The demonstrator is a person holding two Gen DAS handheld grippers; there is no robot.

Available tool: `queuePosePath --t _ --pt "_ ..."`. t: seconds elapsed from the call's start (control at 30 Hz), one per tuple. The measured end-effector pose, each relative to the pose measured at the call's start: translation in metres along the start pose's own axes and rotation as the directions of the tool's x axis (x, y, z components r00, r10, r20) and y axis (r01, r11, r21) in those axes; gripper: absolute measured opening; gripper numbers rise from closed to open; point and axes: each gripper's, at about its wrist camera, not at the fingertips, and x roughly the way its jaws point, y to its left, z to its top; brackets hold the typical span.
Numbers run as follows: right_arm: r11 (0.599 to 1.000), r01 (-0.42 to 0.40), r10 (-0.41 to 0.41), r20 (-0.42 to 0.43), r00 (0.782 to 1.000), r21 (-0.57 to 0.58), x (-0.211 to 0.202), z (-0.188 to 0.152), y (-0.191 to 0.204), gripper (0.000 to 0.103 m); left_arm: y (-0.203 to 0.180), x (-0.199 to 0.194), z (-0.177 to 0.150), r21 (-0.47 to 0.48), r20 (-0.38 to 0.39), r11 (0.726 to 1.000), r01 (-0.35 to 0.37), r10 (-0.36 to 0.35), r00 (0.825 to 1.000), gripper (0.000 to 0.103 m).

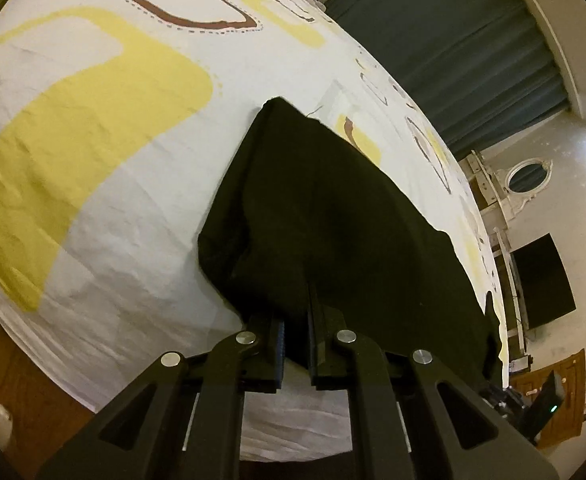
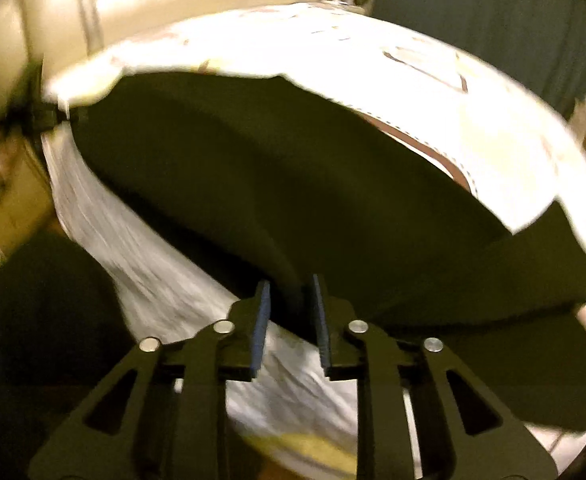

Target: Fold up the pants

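Note:
Black pants (image 1: pixel 333 208) lie flat on a bed with a white sheet (image 1: pixel 113 140) printed with yellow and brown shapes. In the left wrist view my left gripper (image 1: pixel 297 320) is at the near edge of the cloth, shut on a pinch of black fabric at the bed's edge. The right wrist view is blurred. It shows the pants (image 2: pixel 293 168) spread wide across the sheet (image 2: pixel 433 92). A raised fold runs into my right gripper (image 2: pixel 289 292), whose blue pads (image 2: pixel 261 320) stand apart around that fold with a gap showing.
A teal curtain (image 1: pixel 453 40) hangs past the far side of the bed. A white dresser with an oval mirror (image 1: pixel 529 178) and a dark screen (image 1: pixel 541 280) stand at the right. Wooden floor (image 1: pixel 21 360) lies below the bed's edge. A padded headboard (image 2: pixel 173 0) is behind.

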Motion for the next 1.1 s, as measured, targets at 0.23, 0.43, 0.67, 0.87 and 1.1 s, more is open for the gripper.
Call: queuePosePath --t 0.23,0.43,0.67,0.87,1.1 --pt "0.881 -0.014 -0.058 0.138 0.989 0.474 -0.062 0.041 -0.152 0.055 -0.043 -0.024 0.013 0.135 0.067 0.985 -0.109 0.100 0.993 0.044" --pt "0.705 0.192 -0.217 -0.050 0.975 0.683 -0.021 0.092 -0.277 0.055 -0.073 -0.017 0.019 0.131 0.128 0.978 -0.161 0.144 0.981 0.071" --pt "0.584 0.435 -0.286 -0.328 0.900 0.686 0.072 0.108 -0.329 0.055 -0.083 0.002 0.018 0.114 0.128 0.971 -0.211 0.196 0.972 0.074" --pt "0.555 0.527 -0.321 -0.419 0.849 0.643 0.091 0.092 -0.337 0.025 -0.082 0.009 0.012 0.113 0.114 0.963 -0.244 0.231 0.966 0.077" --pt "0.571 0.254 -0.262 -0.120 0.958 0.781 0.005 0.080 -0.340 0.008 -0.088 0.002 0.008 0.084 0.123 0.967 -0.241 0.230 0.965 0.078"
